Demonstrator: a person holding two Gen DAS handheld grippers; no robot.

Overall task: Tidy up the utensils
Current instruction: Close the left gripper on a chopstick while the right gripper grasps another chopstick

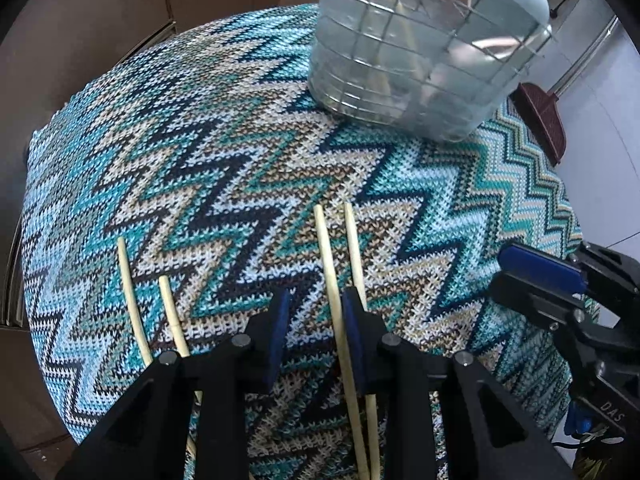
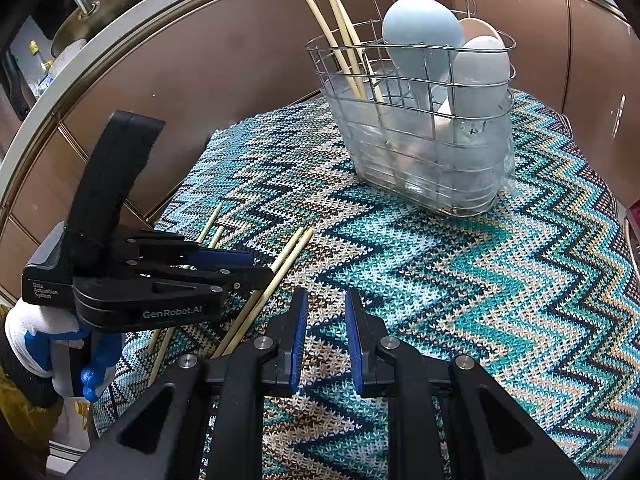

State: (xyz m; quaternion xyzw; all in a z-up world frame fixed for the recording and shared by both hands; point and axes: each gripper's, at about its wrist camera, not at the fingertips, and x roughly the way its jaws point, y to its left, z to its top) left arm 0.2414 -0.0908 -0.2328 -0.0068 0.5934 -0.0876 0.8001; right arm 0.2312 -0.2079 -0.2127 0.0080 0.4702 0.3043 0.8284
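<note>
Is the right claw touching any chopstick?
Apart. In the right wrist view, the right claw is open over bare cloth; the chopsticks lie to its left.

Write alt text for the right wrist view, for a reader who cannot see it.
The left gripper reaches over two pairs of chopsticks lying on a zigzag knit cloth, while the right gripper hovers open and empty nearby. Behind them a wire caddy holds two chopsticks and pale spoons.

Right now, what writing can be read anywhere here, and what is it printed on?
"GenRobot.AI": side of the left gripper, right wrist view.
"Data Acquisition System": small label at that gripper's rear.
"DAS": body of the right gripper, left wrist view.
Nothing else readable.
</note>
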